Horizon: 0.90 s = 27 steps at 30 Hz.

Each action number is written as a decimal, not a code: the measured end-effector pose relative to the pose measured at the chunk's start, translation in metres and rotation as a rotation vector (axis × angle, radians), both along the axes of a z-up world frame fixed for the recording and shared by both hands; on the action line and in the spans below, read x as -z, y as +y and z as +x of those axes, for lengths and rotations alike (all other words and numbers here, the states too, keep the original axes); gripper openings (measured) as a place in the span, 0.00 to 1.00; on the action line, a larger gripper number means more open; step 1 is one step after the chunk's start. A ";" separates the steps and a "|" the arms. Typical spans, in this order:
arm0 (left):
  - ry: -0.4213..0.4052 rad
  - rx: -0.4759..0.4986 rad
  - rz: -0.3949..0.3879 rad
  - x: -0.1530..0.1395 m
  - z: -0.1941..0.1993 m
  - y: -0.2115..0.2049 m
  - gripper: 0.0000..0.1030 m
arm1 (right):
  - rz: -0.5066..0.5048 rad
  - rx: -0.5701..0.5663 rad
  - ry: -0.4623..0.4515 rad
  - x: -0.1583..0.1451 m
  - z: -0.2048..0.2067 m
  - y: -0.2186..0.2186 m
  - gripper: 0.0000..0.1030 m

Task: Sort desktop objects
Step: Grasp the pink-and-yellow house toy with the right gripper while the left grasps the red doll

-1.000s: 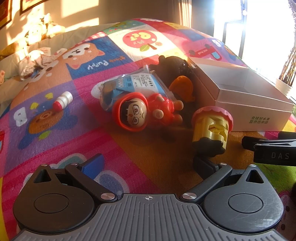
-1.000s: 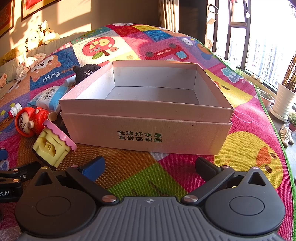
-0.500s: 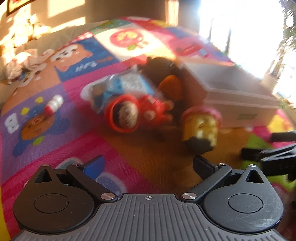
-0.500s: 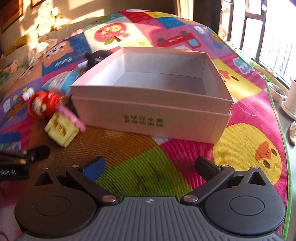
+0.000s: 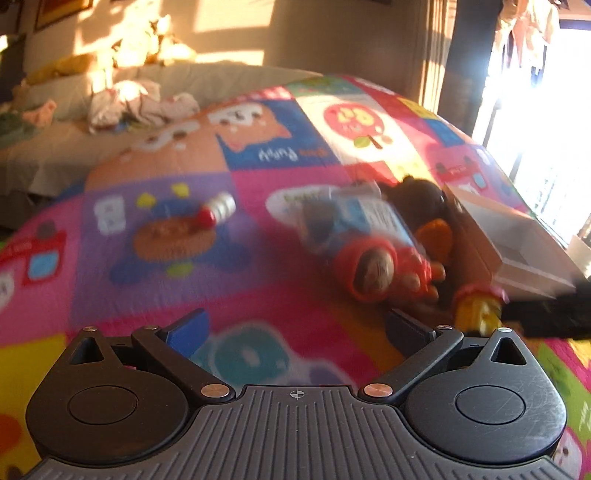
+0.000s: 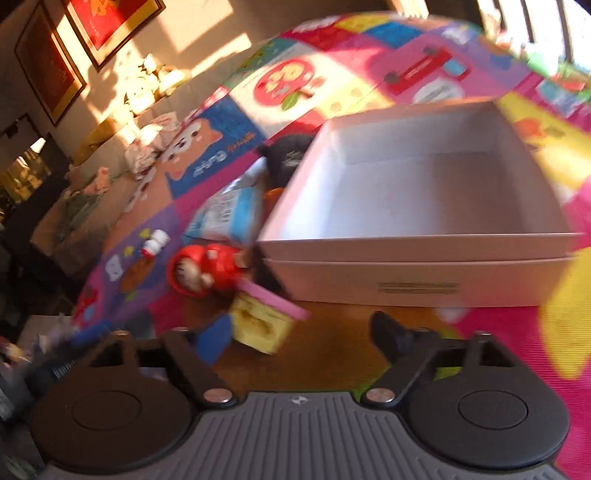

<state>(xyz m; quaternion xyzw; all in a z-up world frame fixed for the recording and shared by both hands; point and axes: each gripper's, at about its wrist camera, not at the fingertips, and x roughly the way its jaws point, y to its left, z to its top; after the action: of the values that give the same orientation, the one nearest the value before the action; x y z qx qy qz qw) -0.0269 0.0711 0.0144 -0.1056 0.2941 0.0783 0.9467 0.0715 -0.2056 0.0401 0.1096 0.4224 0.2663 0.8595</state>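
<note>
Toy house [image 6: 264,325]: yellow block body, pink scalloped roof, tipped on the play mat [image 6: 332,354] just left of the white box [image 6: 417,254]. Likely light, rigid plastic; grip across the flat side walls. Right gripper [image 6: 295,338]: jaws closing, nothing held, house beside its blue left finger. Left gripper [image 5: 291,328]: wide open, empty.

Low sunlight falls in patches on the beige wall [image 5: 332,33], where framed pictures [image 6: 48,70] hang. A bright window [image 5: 546,122] stands beside a curtain [image 5: 465,66].
</note>
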 end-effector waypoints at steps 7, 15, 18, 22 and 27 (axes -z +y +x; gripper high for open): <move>-0.008 0.010 -0.109 0.011 -0.007 0.013 1.00 | 0.028 0.010 0.092 0.017 0.030 0.033 0.57; -0.018 0.006 -0.122 0.011 -0.008 0.014 1.00 | -0.261 -0.135 -0.262 -0.003 -0.038 0.018 0.51; -0.013 0.003 -0.110 0.011 -0.007 0.013 1.00 | -0.458 -0.165 -0.449 0.004 -0.074 0.009 0.51; -0.012 0.041 -0.059 0.007 -0.005 0.003 1.00 | -0.474 -0.216 -0.431 0.013 -0.095 -0.008 0.54; -0.044 0.153 0.011 -0.010 0.017 -0.030 1.00 | -0.317 -0.113 -0.395 0.003 -0.099 -0.037 0.76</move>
<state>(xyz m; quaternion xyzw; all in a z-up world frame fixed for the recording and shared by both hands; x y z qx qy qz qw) -0.0096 0.0410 0.0240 -0.0794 0.2803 0.0048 0.9566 -0.0276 -0.2427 0.0373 -0.1041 0.2882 0.2606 0.9155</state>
